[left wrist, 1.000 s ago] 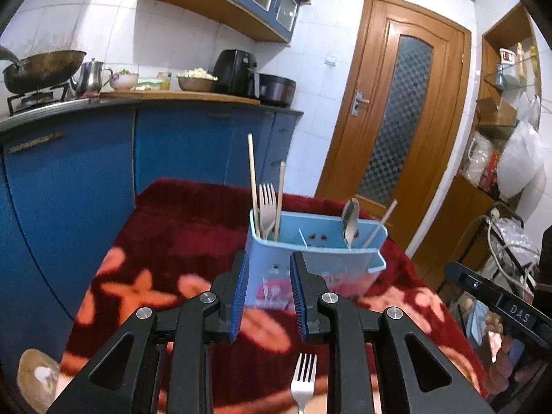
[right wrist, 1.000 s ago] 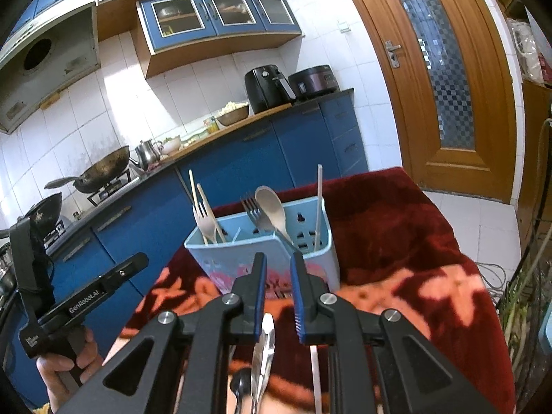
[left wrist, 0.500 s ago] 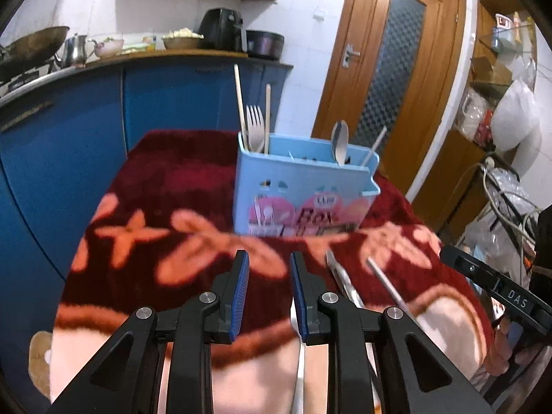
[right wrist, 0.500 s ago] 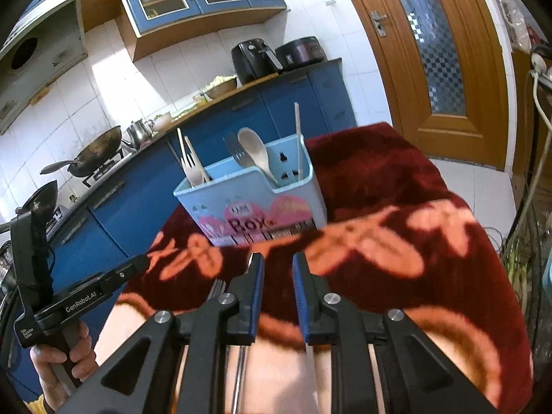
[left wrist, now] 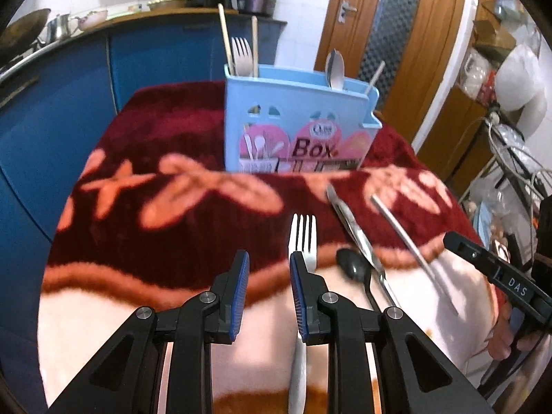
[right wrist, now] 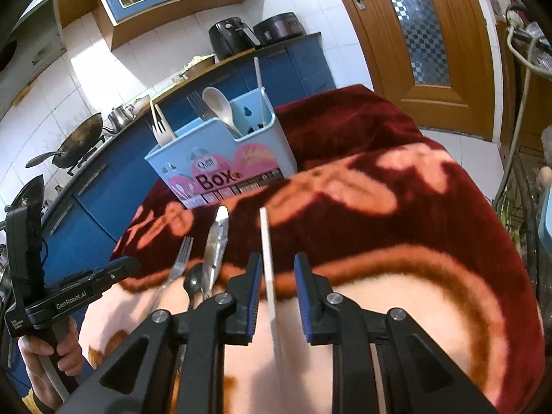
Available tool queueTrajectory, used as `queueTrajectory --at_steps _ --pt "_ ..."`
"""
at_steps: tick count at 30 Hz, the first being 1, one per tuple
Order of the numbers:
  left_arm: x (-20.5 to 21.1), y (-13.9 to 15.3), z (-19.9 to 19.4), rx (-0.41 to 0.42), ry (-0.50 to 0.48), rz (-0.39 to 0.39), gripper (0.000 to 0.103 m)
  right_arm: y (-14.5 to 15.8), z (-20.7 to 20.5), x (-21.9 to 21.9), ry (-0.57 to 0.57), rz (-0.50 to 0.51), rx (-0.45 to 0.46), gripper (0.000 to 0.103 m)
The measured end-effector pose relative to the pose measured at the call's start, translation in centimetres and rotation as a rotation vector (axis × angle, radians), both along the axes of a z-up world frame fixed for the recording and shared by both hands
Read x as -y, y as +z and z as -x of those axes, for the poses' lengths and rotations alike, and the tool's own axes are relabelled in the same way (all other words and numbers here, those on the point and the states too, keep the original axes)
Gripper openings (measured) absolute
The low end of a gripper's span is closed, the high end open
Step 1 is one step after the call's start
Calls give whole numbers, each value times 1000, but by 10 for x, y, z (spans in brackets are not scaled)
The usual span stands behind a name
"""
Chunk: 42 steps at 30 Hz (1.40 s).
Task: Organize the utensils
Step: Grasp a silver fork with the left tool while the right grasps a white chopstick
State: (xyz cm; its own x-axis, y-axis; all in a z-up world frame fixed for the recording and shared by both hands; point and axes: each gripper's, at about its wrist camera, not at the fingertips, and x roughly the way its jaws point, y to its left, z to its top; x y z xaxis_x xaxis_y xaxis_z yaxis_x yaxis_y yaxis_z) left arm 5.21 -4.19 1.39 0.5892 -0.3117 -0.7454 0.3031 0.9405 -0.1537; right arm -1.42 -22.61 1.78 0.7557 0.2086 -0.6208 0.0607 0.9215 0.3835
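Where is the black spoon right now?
The black spoon lies on the patterned cloth in front of the blue utensil box, between the fork and the metal tongs; the right wrist view shows the same.

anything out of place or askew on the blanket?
Yes: four utensils lie loose on the blanket in front of the blue box instead of standing in it: a fork, a black spoon, tongs and a chopstick, fanned at different angles.

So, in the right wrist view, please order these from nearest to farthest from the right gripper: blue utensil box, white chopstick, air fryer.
From the right gripper:
1. White chopstick, lying between its opening jaws.
2. Blue utensil box, beyond, upper left.
3. Air fryer, on the far counter.
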Motion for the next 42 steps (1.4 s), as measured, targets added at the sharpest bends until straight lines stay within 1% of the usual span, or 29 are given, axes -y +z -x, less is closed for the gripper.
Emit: queueTrajectory --at_steps 8,16,21,25,30,31,34,37,42 --pt "11 -18 -3 -114 -39 -6 24 -8 7 8 -8 -23 -12 25" --pt "23 -24 -8 -178 -81 -25 24 -12 10 14 -12 -32 -15 25" --pt "30 -25 -15 -224 -111 -74 24 -14 10 15 -13 -36 -19 25" --pt "37 -26 -24 -292 -157 -126 24 -14 10 15 -12 -35 -18 25" --pt "45 -28 -37 -359 -204 -182 18 -15 9 15 -6 -34 -23 25" --pt "46 -29 -40 -368 -206 -189 15 -15 9 15 -5 -33 -25 25" --pt "49 -28 -45 -385 -221 -199 11 -13 7 13 -1 -27 -27 25" --pt "47 -28 -43 -384 -222 -189 6 -11 5 10 10 -17 -34 26" --pt "29 -27 -42 -363 -188 -70 5 -4 -3 0 45 30 -58 27"
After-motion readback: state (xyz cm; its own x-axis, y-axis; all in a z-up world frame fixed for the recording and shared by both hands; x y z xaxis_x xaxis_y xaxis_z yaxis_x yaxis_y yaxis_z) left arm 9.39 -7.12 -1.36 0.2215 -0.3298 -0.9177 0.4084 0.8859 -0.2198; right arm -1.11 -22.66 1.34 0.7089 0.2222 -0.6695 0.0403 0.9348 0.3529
